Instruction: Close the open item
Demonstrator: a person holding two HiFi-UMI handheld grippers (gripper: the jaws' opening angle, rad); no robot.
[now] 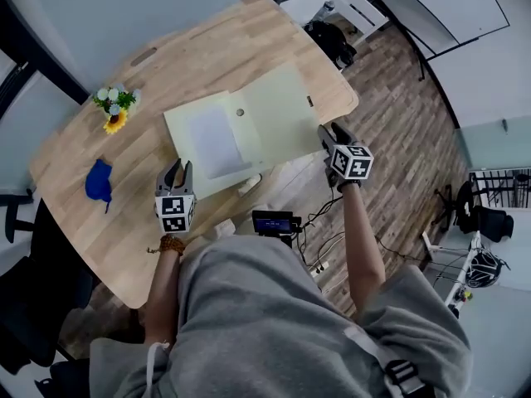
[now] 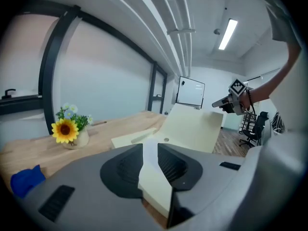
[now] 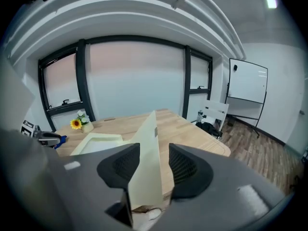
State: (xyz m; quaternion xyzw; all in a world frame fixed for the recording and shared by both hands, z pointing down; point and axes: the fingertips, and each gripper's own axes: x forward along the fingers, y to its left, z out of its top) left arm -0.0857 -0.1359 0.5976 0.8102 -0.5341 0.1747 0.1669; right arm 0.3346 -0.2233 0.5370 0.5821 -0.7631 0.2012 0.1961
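Observation:
A pale cream folder (image 1: 278, 106) lies open on the wooden table (image 1: 99, 230), with a white sheet (image 1: 214, 143) on its left half. Its right flap (image 2: 192, 129) stands tilted up off the table. My left gripper (image 1: 175, 171) is at the folder's near left edge; in the left gripper view that edge (image 2: 154, 182) runs between the jaws of the left gripper (image 2: 150, 150), which stand a little apart. My right gripper (image 1: 332, 133) is at the raised flap's right edge. In the right gripper view the flap (image 3: 147, 167) stands between the wide-open jaws of the right gripper (image 3: 154, 150), with gaps on both sides.
A small vase with a sunflower (image 1: 116, 113) and a blue cloth (image 1: 98, 182) sit on the table's left part. A small white object (image 1: 249, 185) lies at the table's near edge. A dark device (image 1: 274, 220) and cables hang by the person's waist. Chairs stand on the wooden floor.

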